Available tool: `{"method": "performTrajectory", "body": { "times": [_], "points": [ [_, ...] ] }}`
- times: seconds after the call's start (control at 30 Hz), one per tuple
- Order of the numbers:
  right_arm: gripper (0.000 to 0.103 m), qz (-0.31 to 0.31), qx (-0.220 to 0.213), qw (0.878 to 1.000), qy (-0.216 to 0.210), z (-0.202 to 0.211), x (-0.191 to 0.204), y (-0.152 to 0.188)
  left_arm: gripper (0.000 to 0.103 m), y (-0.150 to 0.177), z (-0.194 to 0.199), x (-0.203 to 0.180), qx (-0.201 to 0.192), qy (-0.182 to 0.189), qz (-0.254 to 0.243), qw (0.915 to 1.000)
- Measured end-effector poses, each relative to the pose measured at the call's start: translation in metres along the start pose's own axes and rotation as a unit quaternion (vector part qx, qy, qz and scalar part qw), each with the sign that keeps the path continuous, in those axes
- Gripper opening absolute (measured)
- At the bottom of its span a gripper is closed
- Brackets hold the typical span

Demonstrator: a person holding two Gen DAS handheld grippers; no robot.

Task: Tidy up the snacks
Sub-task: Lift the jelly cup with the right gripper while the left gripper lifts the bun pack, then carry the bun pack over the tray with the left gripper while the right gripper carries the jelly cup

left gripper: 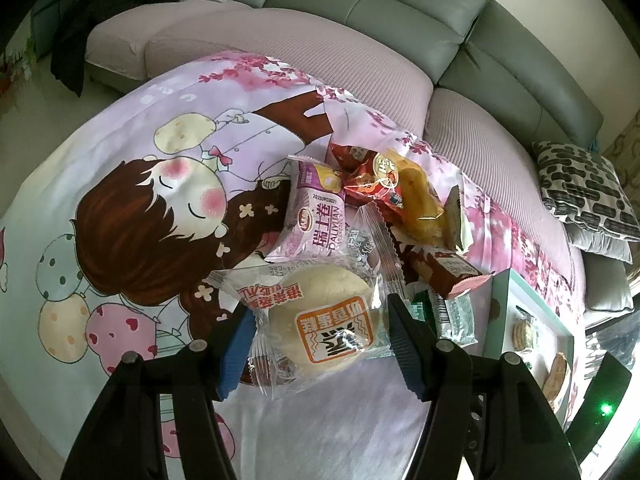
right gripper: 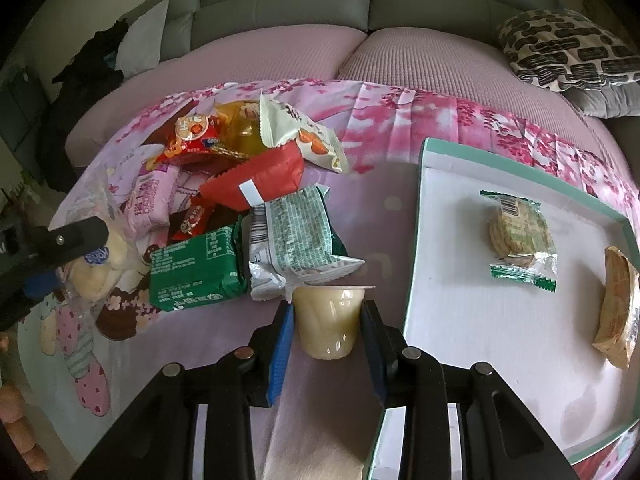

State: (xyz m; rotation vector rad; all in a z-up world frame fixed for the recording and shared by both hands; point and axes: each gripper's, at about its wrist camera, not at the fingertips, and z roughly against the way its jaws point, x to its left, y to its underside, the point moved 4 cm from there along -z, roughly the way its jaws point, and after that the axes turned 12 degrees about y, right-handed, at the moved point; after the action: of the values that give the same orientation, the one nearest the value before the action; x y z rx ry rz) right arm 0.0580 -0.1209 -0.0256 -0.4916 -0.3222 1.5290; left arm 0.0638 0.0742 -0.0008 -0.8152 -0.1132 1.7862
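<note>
My left gripper (left gripper: 316,312) is shut on a round pale bun in a clear wrapper (left gripper: 320,328), with the blue pads pressing the packet from both sides. In the right wrist view the same bun packet (right gripper: 96,268) shows at the left edge, held above the cloth. My right gripper (right gripper: 326,312) is shut on a small pale-yellow jelly cup (right gripper: 326,320), upright between the pads, just left of the white tray with a teal rim (right gripper: 420,240). A green-edged cracker pack (right gripper: 520,236) and a tan wafer pack (right gripper: 618,308) lie in the tray.
A heap of snacks lies on the pink cartoon cloth (left gripper: 120,208): a pink roll packet (left gripper: 316,216), a green packet (right gripper: 196,276), a silver-green packet (right gripper: 296,240) and a red one (right gripper: 260,184). Behind runs a sofa (left gripper: 360,12), with a patterned cushion (right gripper: 568,48) at the right.
</note>
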Motion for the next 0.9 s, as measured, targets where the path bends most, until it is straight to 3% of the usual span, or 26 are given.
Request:
{"method": "performTrajectory", "body": {
  "times": [0.57,0.9],
  "points": [
    [0.036,-0.067,-0.058,0.996,-0.031,0.050,-0.041,-0.012,0.065,0.000,0.016,-0.027,-0.019,0.005,-0.035,0.9992],
    [0.036,-0.148,-0.067,0.987,0.016,0.062,-0.114,-0.007,0.065,0.024,0.000,-0.091,0.012,0.029,-0.115,0.9929]
  ]
}}
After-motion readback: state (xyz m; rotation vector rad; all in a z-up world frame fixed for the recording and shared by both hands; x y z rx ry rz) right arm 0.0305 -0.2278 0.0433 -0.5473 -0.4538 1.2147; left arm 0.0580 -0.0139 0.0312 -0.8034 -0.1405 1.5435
